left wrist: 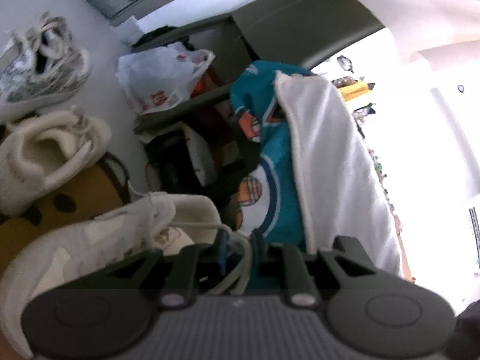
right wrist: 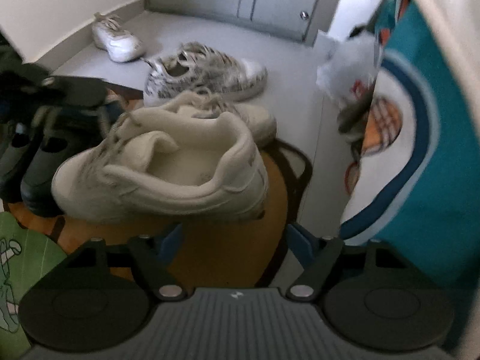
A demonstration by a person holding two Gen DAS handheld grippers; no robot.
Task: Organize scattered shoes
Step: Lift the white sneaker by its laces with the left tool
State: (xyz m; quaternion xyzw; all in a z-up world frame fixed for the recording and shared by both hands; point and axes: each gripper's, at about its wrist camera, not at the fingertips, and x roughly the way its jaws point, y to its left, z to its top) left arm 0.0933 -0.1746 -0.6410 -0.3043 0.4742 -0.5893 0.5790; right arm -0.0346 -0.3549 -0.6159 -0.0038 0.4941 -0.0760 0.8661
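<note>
Close against the left wrist camera, the left gripper point(left wrist: 237, 249) has its jaws nearly closed on the laces point(left wrist: 237, 273) of a white sneaker point(left wrist: 99, 240), which hangs off to the left with its opening facing the lens. Beyond it, a second white sneaker point(left wrist: 51, 153) sits partly on an orange mat point(left wrist: 87, 189), and a grey patterned sneaker point(left wrist: 42, 72) lies on the pale floor point(left wrist: 102, 30) further back. To the right, an open shelf unit point(left wrist: 186, 105) holds a white plastic bag point(left wrist: 162, 81) on one level and dark, blurred items below; what is inside the bag I cannot tell. A teal printed cloth point(left wrist: 264, 138) and a white cloth point(left wrist: 330, 165) hang in front.

From the right wrist camera, the right gripper point(right wrist: 234, 237) stands wide open and holds nothing, pointing down at the same white sneaker point(right wrist: 168, 168), which sits just ahead of its fingertips. Behind are the other white sneaker point(right wrist: 240, 114), the patterned one point(right wrist: 207, 75), and a third white sneaker point(right wrist: 117, 39) well apart near the wall. The left gripper point(right wrist: 57, 90) shows dark and blurred at the left.

A grip on laces alone looks weak: the sneaker could swing, or slip out if the laces slide. The hanging cloth just beside the right gripper could snag it. Closing the right jaws without the heel wall squarely between them would likely push the shoe away.
</note>
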